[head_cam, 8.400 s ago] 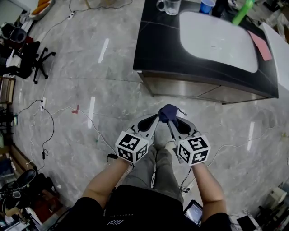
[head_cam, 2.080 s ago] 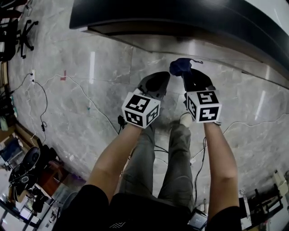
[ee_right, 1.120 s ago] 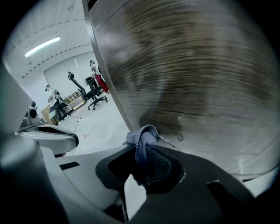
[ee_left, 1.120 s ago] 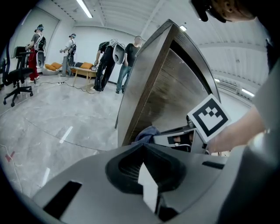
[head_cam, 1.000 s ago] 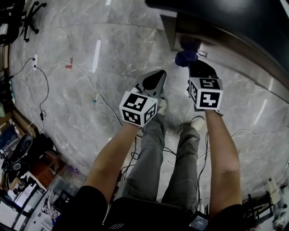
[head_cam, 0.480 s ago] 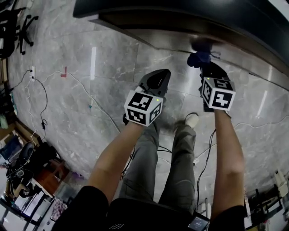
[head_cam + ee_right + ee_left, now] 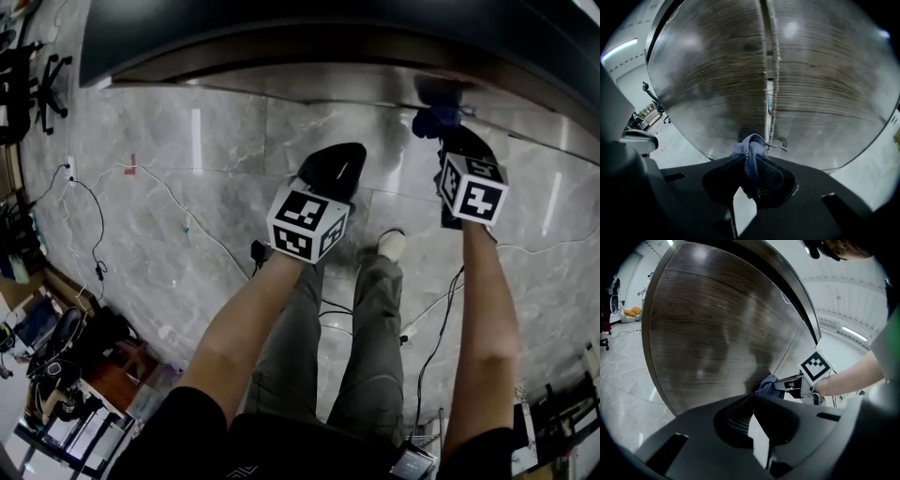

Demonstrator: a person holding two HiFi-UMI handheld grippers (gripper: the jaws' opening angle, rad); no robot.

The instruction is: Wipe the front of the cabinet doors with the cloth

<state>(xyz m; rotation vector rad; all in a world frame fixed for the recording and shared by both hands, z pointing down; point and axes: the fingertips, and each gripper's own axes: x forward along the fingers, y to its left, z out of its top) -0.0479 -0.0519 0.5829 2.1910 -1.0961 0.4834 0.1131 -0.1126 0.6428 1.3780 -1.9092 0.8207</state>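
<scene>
Now, cloth [image 7: 749, 147] between right hand-held gripper [image 7: 751, 161] jaws, near cabinet doors [image 7: 717, 75].

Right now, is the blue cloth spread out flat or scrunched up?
Scrunched up. The cloth is a bunched wad pinched in the right claw, facing the cabinet door.

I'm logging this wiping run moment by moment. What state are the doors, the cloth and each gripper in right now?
cabinet doors: closed, flush at the seam.
cloth: bunched, up near that seam; contact unclear.
right gripper: shut on the cloth.
left gripper: shut, nothing between its jaws.
</scene>
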